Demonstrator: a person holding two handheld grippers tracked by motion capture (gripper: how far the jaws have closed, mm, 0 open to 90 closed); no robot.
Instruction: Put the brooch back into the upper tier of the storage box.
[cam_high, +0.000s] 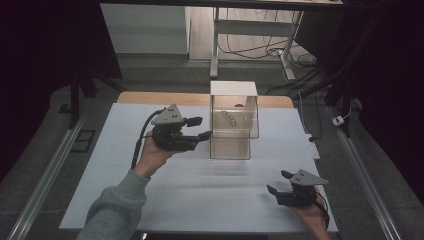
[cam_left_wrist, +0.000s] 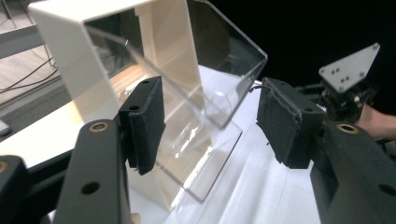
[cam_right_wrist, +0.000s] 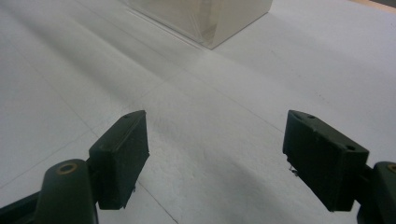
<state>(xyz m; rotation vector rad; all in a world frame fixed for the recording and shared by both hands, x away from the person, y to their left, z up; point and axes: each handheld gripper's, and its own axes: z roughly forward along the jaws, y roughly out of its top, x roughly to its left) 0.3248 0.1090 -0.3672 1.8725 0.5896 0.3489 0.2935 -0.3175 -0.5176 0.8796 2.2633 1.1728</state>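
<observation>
White table, dim room beyond.

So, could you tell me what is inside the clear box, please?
Inside the clear box lies one small elongated piece, too small to identify. The white top hides nothing else noticeable.

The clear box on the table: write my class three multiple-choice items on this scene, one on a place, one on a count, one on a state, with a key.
1. Where is the left gripper?
A. beside the clear box
B. on the floor
C. inside the box

2. How many grippers are there?
A. one
B. two
C. four

3. How do the right gripper's jaws stand?
A. shut on the box
B. shut on nothing
C. open

Key: 1 A, its tips sit at the box's left wall in the high view. 2 B, one in each hand. 3 C, bare white table shows between the pads.
</observation>
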